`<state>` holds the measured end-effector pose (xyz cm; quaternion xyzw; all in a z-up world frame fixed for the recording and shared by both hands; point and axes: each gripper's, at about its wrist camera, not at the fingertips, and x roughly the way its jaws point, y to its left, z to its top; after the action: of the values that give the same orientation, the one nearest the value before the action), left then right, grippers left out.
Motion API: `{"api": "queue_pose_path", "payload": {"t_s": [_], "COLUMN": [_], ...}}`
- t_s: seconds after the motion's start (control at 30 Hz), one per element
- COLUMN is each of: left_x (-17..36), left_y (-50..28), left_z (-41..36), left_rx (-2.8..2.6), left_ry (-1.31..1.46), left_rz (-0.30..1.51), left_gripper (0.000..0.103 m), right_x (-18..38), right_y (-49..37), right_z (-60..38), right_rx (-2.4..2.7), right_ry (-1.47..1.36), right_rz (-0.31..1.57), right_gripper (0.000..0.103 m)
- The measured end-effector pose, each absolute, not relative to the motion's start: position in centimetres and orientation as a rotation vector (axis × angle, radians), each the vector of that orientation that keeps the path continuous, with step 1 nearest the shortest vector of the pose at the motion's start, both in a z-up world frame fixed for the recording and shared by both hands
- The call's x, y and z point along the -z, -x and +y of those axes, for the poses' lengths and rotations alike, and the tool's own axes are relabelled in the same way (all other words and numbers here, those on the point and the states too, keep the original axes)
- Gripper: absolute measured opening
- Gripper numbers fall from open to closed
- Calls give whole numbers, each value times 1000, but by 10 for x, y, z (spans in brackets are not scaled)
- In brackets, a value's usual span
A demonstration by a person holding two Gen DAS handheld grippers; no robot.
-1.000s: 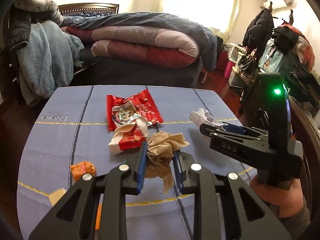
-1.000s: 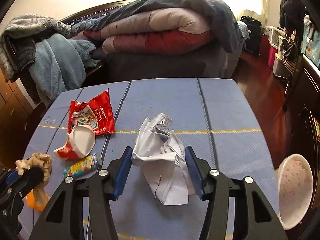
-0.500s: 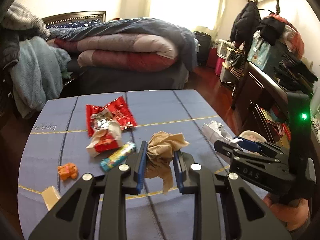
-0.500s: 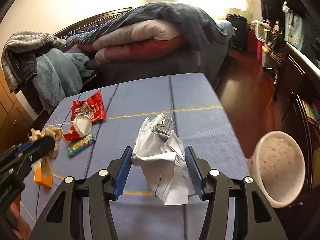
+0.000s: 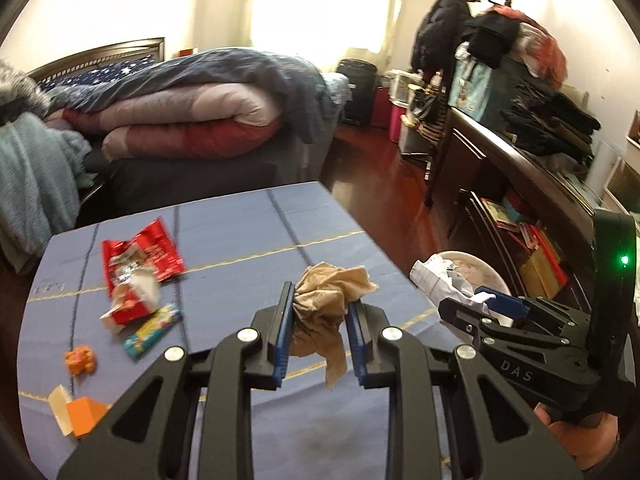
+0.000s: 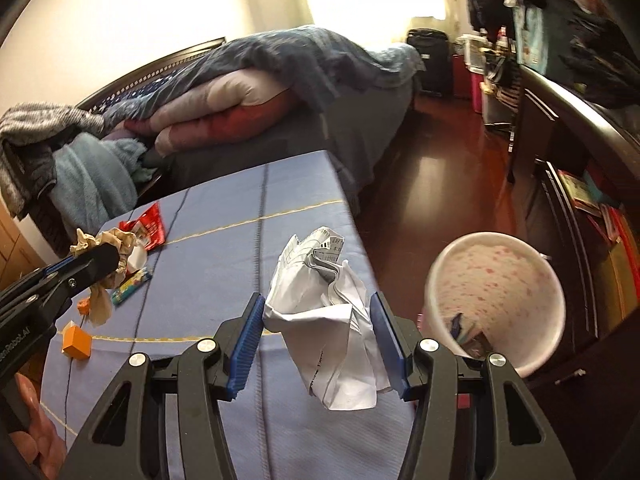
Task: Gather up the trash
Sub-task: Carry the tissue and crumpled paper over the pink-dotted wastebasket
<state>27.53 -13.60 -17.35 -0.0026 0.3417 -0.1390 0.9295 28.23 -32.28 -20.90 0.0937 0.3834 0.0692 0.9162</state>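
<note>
My left gripper (image 5: 320, 312) is shut on a crumpled brown tissue (image 5: 326, 304) above the blue table (image 5: 240, 240). From the right wrist view that tissue (image 6: 108, 240) hangs at the far left. A crumpled white paper (image 6: 326, 312) is clamped in my right gripper (image 6: 320, 320), near the table's right edge. In the left wrist view this paper (image 5: 440, 280) is over the rim of the white, pink-speckled bin (image 6: 496, 292) on the floor beside the table. A red wrapper (image 5: 140, 256), a torn red-and-white packet (image 5: 130, 304), a candy tube (image 5: 152, 332) and an orange box (image 5: 80, 416) lie on the table.
A small orange toy (image 5: 80, 362) sits at the table's left. A bed (image 5: 180, 120) piled with folded quilts stands behind the table. A dark dresser (image 5: 520, 184) with clothes lines the right wall. Red wood floor (image 6: 432, 184) runs between them. The bin holds some trash at its bottom.
Both grippers have swung to the right with their loads, toward the table's right edge. The bin has come into fuller view and closer to the right gripper.
</note>
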Motion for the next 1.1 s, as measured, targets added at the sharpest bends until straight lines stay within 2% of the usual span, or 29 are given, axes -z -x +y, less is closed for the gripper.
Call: {"api": "queue_pose_path", "payload": {"t_s": [0.57,1.1], "left_x": [176,205], "left_y": [-279,-324], "left_z": [-251,-339], "left_rx": [479,642], "left_ry": [-112,-177], "left_rz": [690,734], "left_gripper": [26,26], "right_x": [216,241], "right_y": [-259,-259], "right_z": [-430,-496], "right_rx": [55,216], "right_ry": [-304,-368], "right_rz": [761,772], "right_gripper": [54,54]}}
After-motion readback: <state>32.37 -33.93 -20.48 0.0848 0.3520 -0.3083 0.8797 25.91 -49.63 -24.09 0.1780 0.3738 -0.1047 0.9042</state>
